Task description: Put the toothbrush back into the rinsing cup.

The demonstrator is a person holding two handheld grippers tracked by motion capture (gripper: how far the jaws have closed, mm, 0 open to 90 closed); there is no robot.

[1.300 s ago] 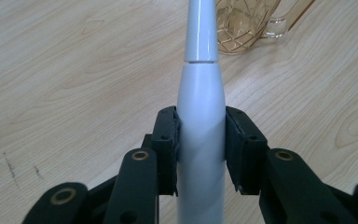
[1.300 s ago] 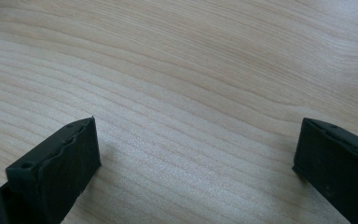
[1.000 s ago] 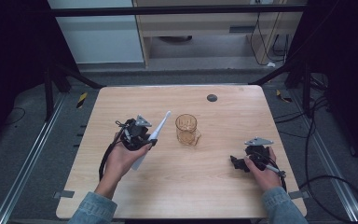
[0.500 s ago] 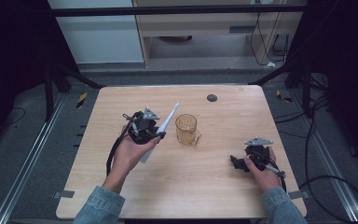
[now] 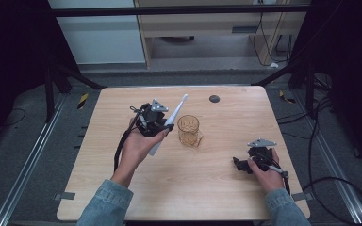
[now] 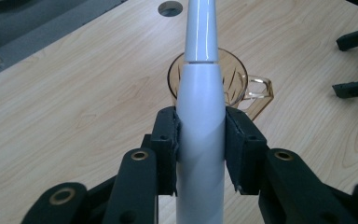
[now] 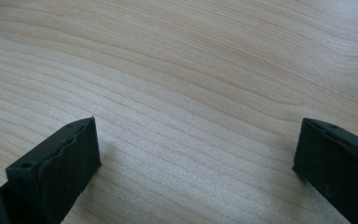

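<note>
Pinching a white electric toothbrush (image 6: 200, 121) between the pads of the left gripper (image 5: 156, 123), both pads pressing flat on the thick body, the narrow neck running on past the jaws. Holding it clear of the wooden table (image 5: 226, 188), tilted, the neck end pointing up and away past the tips and the butt end slanting down toward the person's left hand (image 5: 139, 143). Hovering beside an amber glass mug (image 5: 189, 130), just off the tips on the toothbrush's neck side; in the left gripper view, the mug (image 6: 235, 79) standing directly beyond the jaws, half hidden behind the toothbrush, its handle sticking out to one side. Showing a small dark round hole (image 5: 214, 98) in the tabletop, farther out past the mug.

Resting the right gripper (image 5: 241, 165) low on the table, well apart from the mug and from the left gripper, held in the person's right hand (image 5: 268, 174). Standing spread wide, its two black jaws far apart with only bare wood grain (image 7: 191, 116) lying between them.
</note>
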